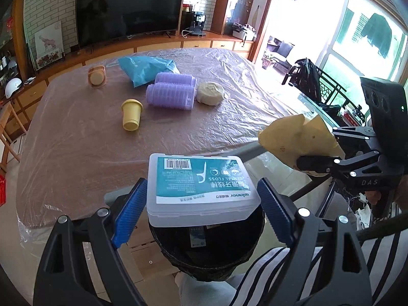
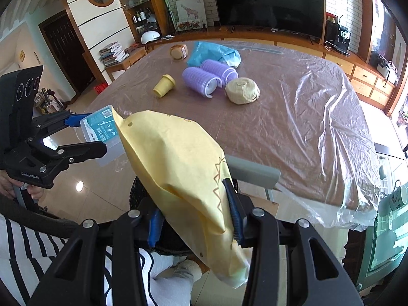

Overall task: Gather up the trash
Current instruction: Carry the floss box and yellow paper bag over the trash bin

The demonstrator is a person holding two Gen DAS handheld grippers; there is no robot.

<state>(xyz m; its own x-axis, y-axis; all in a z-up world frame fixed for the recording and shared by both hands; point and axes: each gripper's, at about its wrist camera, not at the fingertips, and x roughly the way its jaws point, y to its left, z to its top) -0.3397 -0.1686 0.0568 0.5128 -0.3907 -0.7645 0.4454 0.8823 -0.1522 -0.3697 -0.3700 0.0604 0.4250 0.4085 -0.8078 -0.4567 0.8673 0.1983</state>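
My left gripper [image 1: 201, 199] is shut on a clear dental floss box [image 1: 201, 186] with a teal label, held above a black trash bin [image 1: 206, 250]. The box also shows in the right wrist view [image 2: 102, 132]. My right gripper [image 2: 195, 219] is shut on a crumpled yellow paper bag [image 2: 178, 168], held over the same bin [image 2: 142, 204]. The bag also shows in the left wrist view [image 1: 295, 135]. On the table lie a yellow cup [image 1: 131, 114], purple hair rollers [image 1: 173, 90], a beige round lump [image 1: 210, 93], a blue bag [image 1: 145, 67] and a small jar [image 1: 97, 76].
The table [image 1: 76, 153] is covered with a clear plastic sheet. A grey chair back [image 2: 252, 170] stands at the table's near edge. A TV [image 1: 127, 10] on a wooden cabinet is behind. My striped sleeve [image 1: 280, 275] is below.
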